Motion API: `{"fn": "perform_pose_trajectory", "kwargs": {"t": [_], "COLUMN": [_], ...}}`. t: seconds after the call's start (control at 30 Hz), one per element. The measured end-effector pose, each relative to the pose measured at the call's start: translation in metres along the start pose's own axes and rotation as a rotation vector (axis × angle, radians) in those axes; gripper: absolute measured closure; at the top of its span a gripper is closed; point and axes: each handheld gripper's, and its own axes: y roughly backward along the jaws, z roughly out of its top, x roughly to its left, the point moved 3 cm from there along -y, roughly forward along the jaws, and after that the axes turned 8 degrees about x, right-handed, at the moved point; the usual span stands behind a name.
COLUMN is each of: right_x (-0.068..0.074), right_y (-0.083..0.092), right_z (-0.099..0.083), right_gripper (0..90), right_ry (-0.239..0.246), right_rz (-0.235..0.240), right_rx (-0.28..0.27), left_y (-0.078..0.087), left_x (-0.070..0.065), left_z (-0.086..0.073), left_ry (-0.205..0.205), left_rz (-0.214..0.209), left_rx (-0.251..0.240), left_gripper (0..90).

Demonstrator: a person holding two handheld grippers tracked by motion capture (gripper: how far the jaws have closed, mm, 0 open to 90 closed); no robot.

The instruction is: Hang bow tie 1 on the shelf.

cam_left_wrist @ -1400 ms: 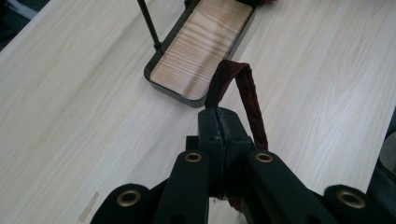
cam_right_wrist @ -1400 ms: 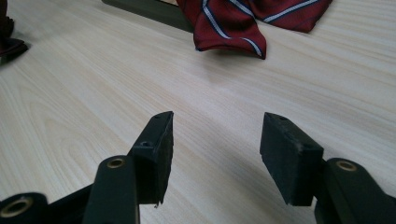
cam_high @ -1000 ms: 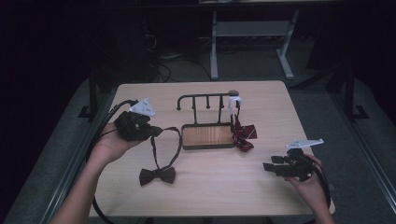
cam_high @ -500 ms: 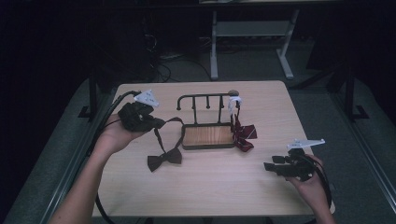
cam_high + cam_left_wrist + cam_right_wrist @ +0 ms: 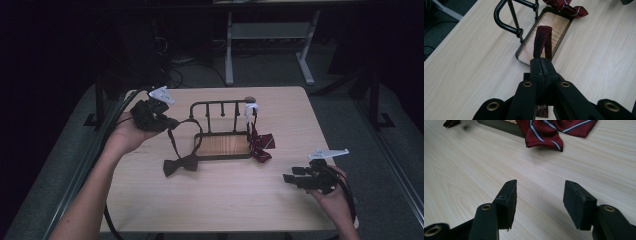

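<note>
Dangling from left claw (image 5: 541, 72): dark fabric bow tie (image 5: 180, 164) (looped strap).

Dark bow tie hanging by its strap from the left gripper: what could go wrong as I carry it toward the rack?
The left gripper pinches only the strap, so the dark bow tie could swing or drag across the wooden table. Its loop hangs beside the black metal rack and could snag a peg.

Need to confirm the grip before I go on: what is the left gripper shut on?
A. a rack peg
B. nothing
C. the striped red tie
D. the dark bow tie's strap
D: the left gripper is shut on the strap, with the dark bow tie dangling from it.
</note>
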Motion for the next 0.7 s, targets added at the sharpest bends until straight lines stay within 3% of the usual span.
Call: {"fn": "perform_pose_trajectory", "kwargs": {"t": [0.7], "right_x": [-0.002], "right_y": [0.002], "right_z": [-0.001], "right_gripper": [44.3], "right_ry": [-0.003], "right_rz": [0.003], "right_rx": [-0.005], "left_y": [-0.002], "left_x": [0.016], "left_z": [0.022], "left_ry": [0.0], "left_rz": [0.028], "left_rx": [0.06], "left_gripper": [89.8]}}
